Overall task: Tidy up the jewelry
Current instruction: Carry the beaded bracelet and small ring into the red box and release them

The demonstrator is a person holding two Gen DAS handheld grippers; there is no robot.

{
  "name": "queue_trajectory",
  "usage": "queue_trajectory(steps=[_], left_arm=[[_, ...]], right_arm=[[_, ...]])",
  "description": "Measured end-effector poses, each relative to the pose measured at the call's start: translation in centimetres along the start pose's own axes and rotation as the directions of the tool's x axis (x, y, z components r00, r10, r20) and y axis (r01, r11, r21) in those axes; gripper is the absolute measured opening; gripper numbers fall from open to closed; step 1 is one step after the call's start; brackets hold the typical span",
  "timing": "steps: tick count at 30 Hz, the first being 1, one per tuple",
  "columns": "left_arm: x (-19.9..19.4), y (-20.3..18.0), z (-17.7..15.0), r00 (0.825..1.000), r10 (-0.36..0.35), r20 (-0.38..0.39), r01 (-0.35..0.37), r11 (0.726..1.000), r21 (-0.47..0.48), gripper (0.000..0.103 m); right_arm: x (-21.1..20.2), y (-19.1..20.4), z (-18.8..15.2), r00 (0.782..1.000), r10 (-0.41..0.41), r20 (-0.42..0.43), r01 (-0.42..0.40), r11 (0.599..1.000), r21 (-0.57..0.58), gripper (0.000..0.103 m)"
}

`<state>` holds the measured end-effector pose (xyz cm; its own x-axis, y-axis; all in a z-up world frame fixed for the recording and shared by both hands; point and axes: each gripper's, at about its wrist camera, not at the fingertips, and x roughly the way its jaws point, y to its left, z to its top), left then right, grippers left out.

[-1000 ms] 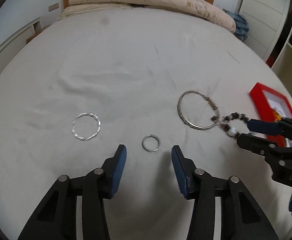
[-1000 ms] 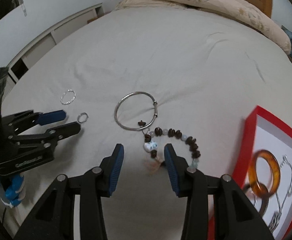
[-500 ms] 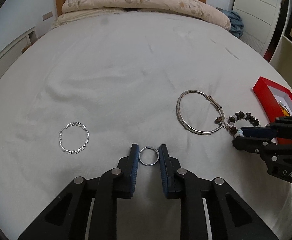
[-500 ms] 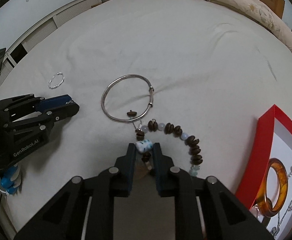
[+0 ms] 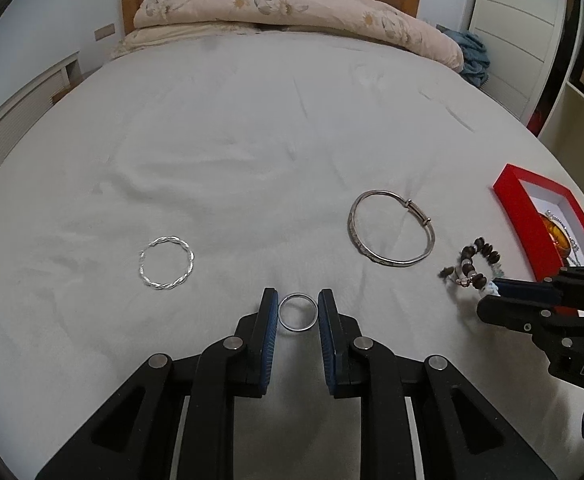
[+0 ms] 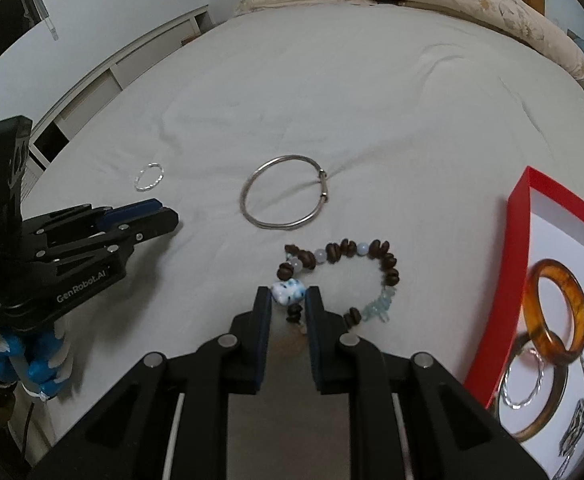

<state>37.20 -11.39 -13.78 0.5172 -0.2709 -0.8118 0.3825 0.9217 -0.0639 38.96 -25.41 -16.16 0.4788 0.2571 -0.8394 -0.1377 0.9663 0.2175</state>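
While both tongs point down at the white bed sheet (image 5: 252, 128), left tongs (image 5: 298, 312) pinch the small silver ring (image 5: 297, 312) lying flat on it, pads on either side. Right tongs (image 6: 289, 300) pinch the blue-white bead of the beaded bracelet (image 6: 344, 254), rest of the loop on the sheet. Silver bangle (image 5: 392, 234) sits between the two, twisted silver ring (image 5: 167, 257) well off left. Red box (image 6: 518, 240) at right holds an amber bangle (image 6: 556, 312) plus chains.

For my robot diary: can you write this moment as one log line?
left tool: shut on ring | right tool: shut on beads | bangle, twisted ring: on bed
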Motion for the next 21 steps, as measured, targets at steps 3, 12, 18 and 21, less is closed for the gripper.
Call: queue_trajectory(steps=[3, 12, 18, 21], left_arm=[[-0.7, -0.1, 0.4, 1.000, 0.000, 0.007, 0.000, 1.000, -0.006, 0.020], [-3.7, -0.9, 1.2, 0.999, 0.003, 0.041, -0.002, 1.000, -0.005, 0.020], [-5.7, -3.4, 2.2, 0.997, -0.024, 0.073, 0.023, 0.999, 0.022, 0.020], [-6.0, -5.5, 2.9, 0.995, -0.048, 0.083, 0.044, 0.998, 0.044, 0.020]], right_arm=[[-1.0, 0.2, -0.1, 1.000, 0.011, 0.017, -0.011, 1.000, 0.019, 0.016], [-6.3, 0.8, 0.2, 0.994, 0.031, 0.107, -0.036, 0.998, 0.050, 0.016], [-10.5, 0.0, 0.0, 0.985, 0.016, 0.173, -0.026, 0.998, 0.057, 0.016], [-13.0, -1.4, -0.3, 0.978, 0.000, 0.209, -0.015, 0.997, 0.072, 0.016]])
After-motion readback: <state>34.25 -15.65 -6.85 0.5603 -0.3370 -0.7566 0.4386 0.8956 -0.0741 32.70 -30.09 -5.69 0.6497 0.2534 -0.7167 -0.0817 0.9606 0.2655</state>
